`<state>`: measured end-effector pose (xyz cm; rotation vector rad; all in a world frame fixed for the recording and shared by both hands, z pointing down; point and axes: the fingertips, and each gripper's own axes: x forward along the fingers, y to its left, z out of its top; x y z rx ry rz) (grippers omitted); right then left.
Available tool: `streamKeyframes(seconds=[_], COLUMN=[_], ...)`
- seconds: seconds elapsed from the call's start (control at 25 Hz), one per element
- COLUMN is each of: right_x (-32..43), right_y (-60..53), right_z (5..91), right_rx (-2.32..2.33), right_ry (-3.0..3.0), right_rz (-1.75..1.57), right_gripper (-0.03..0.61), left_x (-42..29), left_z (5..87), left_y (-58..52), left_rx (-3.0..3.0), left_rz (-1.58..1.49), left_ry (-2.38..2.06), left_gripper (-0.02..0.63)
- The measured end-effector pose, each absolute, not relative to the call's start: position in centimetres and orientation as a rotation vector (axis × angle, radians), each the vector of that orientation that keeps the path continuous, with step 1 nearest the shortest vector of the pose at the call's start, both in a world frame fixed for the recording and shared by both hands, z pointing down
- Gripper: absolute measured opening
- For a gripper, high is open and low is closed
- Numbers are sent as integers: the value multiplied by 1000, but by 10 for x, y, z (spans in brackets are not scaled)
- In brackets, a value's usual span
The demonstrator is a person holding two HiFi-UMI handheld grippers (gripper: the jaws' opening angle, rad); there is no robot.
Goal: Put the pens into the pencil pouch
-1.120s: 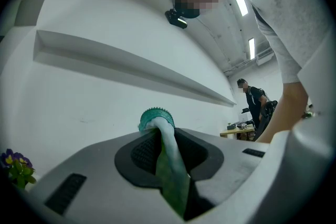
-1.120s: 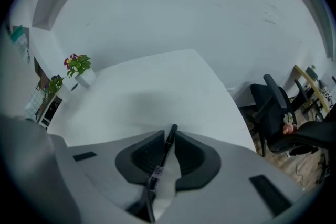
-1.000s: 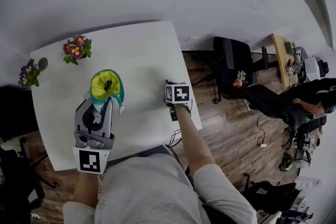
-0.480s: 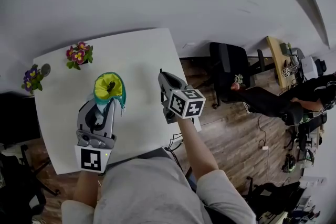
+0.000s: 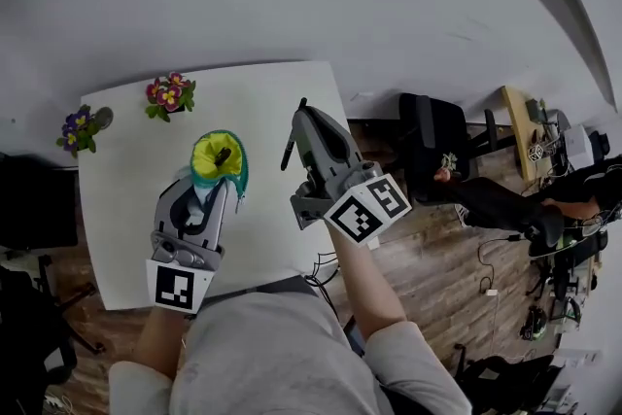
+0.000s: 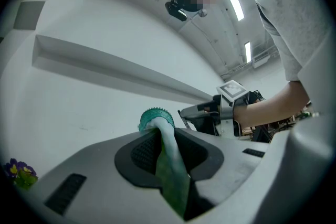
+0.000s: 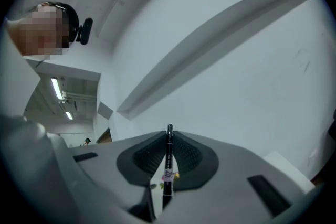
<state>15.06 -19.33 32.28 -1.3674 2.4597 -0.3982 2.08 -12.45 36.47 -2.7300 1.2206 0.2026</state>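
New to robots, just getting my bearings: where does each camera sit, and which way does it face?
Head view: on the person's head, facing steeply down at table, pouch, the person's torso.
Left gripper view: on the left hand-held gripper, facing along jaws shut on the pouch; right forearm shows.
Right gripper view: on the right hand-held gripper, facing along jaws shut on a pen.
Shared: the pouch, in head and left gripper views.

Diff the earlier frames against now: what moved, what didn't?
The right tool, shut on a black pen, rose from the right edge of the table and tipped from pointing down to nearly level, beside the pouch. Earlier frames don't show whether it held the pen. Unchanged: the left tool stays clamped on the pouch rim; the flowers sit in place.
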Motion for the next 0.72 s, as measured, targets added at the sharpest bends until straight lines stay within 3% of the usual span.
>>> streamKeyframes(seconds=[0.4,0.72], right_x=[93,49], right_y=[-164,-145], right_z=[221,217], right_rx=[-1000,-820], right_ry=[2379,2425], right_rz=[-194,-155], right_gripper=[54,54], left_x=[14,13], left_z=[359,357], left_y=[-117,-113], left_rx=[-2730,-2733], left_rz=[227,243], left_ry=[1222,1211], left_gripper=[92,92])
